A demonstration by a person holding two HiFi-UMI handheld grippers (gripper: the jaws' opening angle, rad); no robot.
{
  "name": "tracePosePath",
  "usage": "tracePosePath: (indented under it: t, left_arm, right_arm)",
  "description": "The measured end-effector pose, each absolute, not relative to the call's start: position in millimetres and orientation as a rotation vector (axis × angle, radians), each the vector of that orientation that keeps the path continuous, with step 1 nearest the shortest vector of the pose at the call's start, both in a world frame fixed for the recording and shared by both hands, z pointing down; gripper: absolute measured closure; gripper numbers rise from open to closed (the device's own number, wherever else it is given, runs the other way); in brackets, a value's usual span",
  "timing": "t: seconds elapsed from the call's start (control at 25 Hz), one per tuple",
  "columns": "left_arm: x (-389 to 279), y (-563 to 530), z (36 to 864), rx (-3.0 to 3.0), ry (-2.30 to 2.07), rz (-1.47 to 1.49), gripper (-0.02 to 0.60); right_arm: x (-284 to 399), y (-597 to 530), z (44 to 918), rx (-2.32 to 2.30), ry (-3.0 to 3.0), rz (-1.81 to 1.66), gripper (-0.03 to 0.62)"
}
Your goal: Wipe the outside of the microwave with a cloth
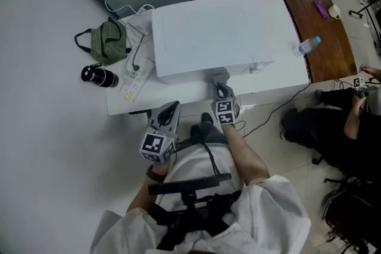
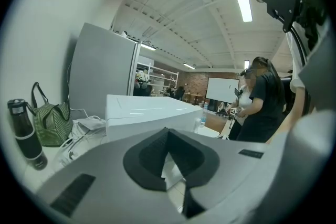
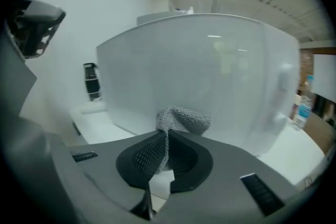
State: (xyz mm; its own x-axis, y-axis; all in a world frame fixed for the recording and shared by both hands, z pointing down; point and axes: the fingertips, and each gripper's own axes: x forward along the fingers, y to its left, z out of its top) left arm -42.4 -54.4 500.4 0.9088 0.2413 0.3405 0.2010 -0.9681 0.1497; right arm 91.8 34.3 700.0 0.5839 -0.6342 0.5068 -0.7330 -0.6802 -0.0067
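Pinching the cloth (image 3: 184,119) by its lower fold in the clenched right gripper (image 3: 167,132), and poking a short bunched tuft up just in front of the microwave (image 3: 210,71) door, low down by the desk's (image 1: 178,95) front edge; touching the door or just off it, hard to tell. Holding the left gripper (image 1: 172,107) off that front edge, closed on nothing.

Showing so little cloth, likely scraping hard jaw tips across the door rather than wiping it. Dragging sideways on so thin a pinch, probably tugging the cloth loose. Pressing hard with nothing bracing the microwave, possibly shoving it back or toward the cables (image 1: 136,71) and flask (image 1: 98,75) by the left edge. Sweeping far right, risking tipping the bottle (image 1: 306,46) near the right edge.
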Motion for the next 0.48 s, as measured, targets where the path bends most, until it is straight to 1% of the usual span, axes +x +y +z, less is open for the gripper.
tracePosePath:
  t: [0.24,0.4,0.48]
  left_arm:
    - [-73,-86,495,2.953,0.161,0.528,0.549]
    - [-96,-103,494,2.942,0.038,0.534,0.549]
    - [-103,-110,494,2.941,-0.007,0.541,0.549]
  right_arm:
    - [-19,-119,695,2.182,-1.692,0.648,0.580]
    - [-67,-179,679,2.050,-1.890,0.605,0.580]
    - [-76,-196,669,2.016,-1.936,0.567,0.580]
